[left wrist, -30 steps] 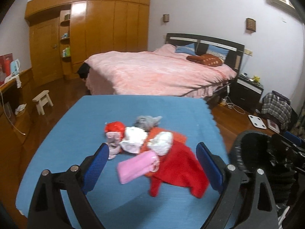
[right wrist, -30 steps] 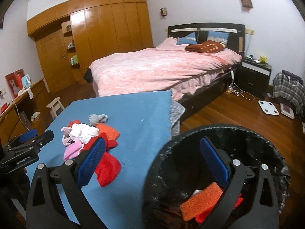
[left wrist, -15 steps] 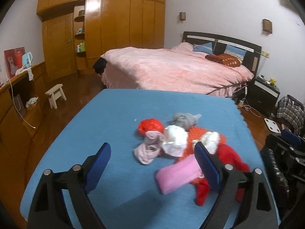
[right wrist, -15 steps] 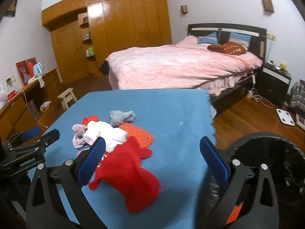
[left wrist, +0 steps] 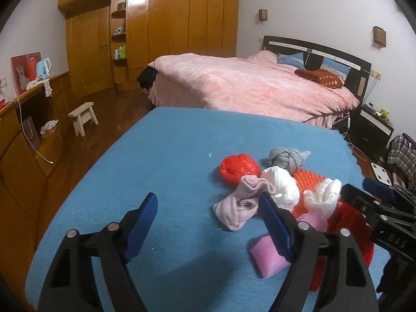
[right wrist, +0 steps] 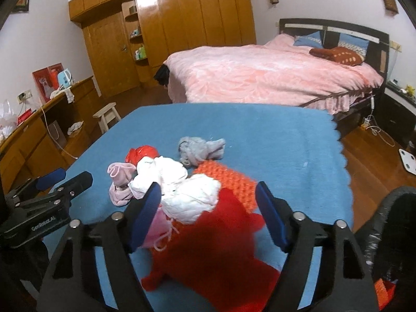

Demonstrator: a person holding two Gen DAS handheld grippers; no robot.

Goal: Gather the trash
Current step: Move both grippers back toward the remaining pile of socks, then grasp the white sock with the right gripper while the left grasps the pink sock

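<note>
A pile of trash lies on the blue table: a red plastic bag, a grey rag, a pale pink sock, white wads, an orange knobbly cloth, a pink sponge and a red cloth. My left gripper hovers low, left of the pile, its jaws closing over bare table, with the sock just off its right finger. My right gripper is over the white wad and red cloth, its jaws closing around them, and the pads are not pressing.
A black lined bin stands off the table's right side with orange scraps in it. Beyond the table are a pink bed, a small wooden stool, a long wooden desk on the left and a wardrobe wall.
My right gripper swung left from above the bin to over the pile and narrowed. My left gripper shifted left and lower, so the pile now lies to its right, and its jaws narrowed.
</note>
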